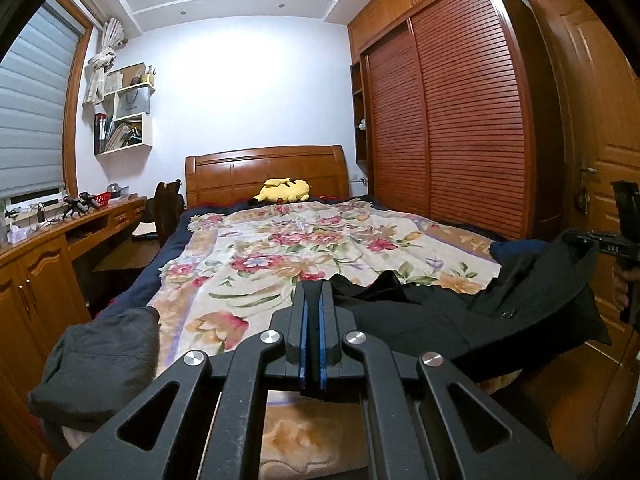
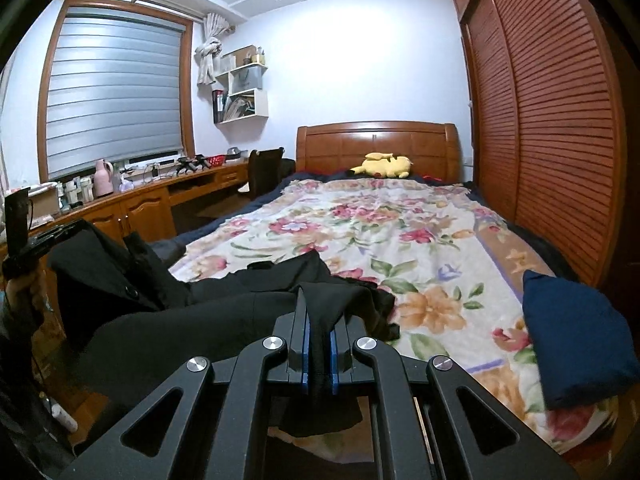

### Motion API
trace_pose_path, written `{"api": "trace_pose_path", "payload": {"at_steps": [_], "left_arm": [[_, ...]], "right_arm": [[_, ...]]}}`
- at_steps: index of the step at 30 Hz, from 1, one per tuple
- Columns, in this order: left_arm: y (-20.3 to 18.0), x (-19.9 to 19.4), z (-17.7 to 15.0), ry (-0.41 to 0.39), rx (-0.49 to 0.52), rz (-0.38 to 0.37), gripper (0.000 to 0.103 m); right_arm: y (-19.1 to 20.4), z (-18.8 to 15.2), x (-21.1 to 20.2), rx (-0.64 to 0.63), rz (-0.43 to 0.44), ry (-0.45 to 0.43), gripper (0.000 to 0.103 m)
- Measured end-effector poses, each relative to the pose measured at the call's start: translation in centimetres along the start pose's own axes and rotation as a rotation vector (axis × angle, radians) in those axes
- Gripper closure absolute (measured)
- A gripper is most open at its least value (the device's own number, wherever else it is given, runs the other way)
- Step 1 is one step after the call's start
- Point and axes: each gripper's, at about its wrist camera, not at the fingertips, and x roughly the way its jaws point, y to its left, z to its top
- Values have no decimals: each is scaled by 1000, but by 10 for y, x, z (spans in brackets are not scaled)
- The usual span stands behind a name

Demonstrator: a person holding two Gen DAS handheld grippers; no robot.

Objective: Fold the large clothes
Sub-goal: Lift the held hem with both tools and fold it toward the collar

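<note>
A large black coat (image 1: 460, 320) with buttons is stretched over the near end of the bed between my two grippers; it also shows in the right wrist view (image 2: 208, 312). My left gripper (image 1: 313, 292) is shut on one edge of the coat, with only a thin bit of black cloth between its blue pads (image 1: 304, 328). My right gripper (image 2: 319, 304) is shut on a thick fold of the coat. The coat's far part lies on the floral blanket (image 1: 280, 248), and its near part hangs off the bed's end.
A folded grey garment (image 1: 100, 356) lies at the bed's near left corner. A folded navy garment (image 2: 576, 332) lies at the near right. A yellow plush (image 1: 284, 191) sits by the headboard. A desk (image 1: 52, 248) runs along the left, a wardrobe (image 1: 448, 120) along the right.
</note>
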Motion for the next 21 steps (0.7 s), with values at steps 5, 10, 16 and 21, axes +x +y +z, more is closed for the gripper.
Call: {"api": "trace_pose_path", "payload": {"at_steps": [5, 10, 16, 21], "left_arm": [[5, 37, 4, 47, 19, 36, 98], [10, 86, -1, 120, 40, 64, 98], [19, 150, -27, 230, 26, 97, 98], [30, 204, -62, 342, 38, 128, 98]], "right_arm": [[6, 9, 30, -44, -43, 13, 96], [12, 14, 84, -82, -94, 72, 96], [10, 8, 166, -75, -119, 169, 96], [-1, -14, 225, -39, -134, 265, 96]]}}
